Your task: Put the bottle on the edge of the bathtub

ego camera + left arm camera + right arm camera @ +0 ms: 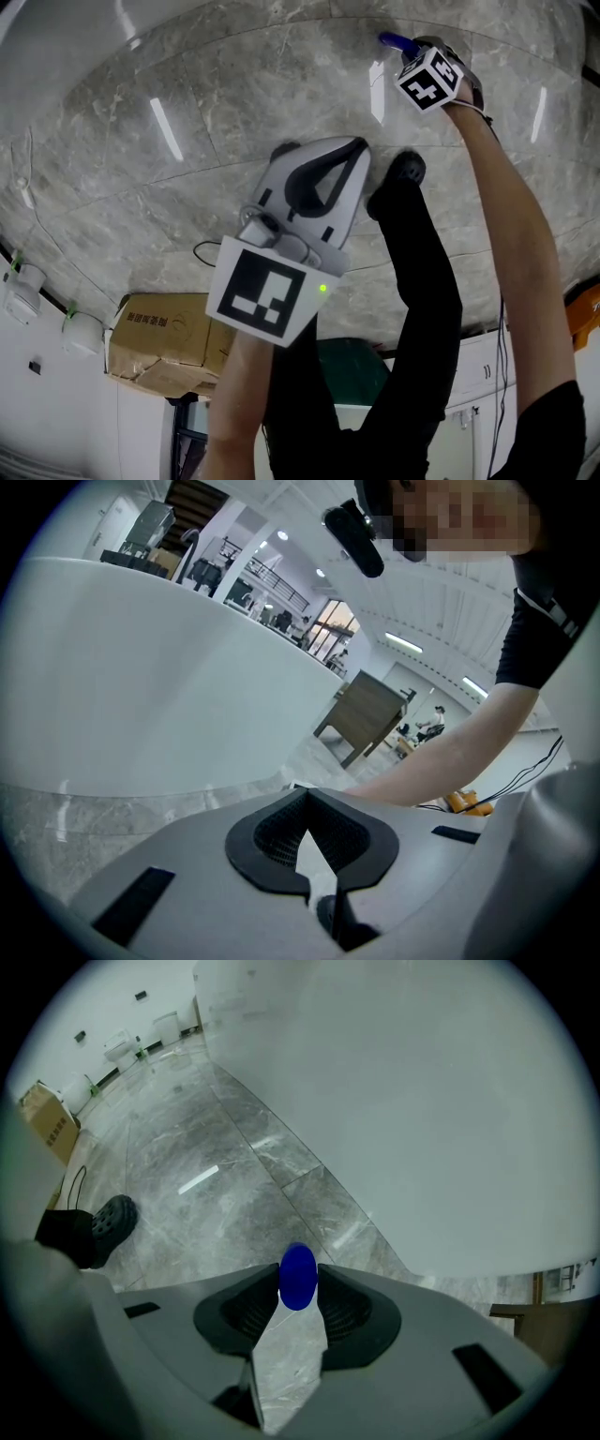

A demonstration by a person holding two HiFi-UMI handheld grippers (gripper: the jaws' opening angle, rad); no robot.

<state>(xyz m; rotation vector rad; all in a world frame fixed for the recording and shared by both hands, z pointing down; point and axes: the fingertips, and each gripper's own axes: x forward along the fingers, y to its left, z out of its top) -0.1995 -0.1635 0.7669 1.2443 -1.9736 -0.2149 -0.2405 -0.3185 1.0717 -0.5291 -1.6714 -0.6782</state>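
head view: my right gripper [414,47] is down at the marble floor [234,84] at one o'clock, the blue bottle [394,41] poking from its tip toward nine o'clock; my left gripper [359,148] hangs mid-frame. left gripper view: jaws pressed together, empty, white bathtub [141,667] wall at ten o'clock. right gripper view: jaw tips pinch the bottle above the floor, tub wall at two o'clock.
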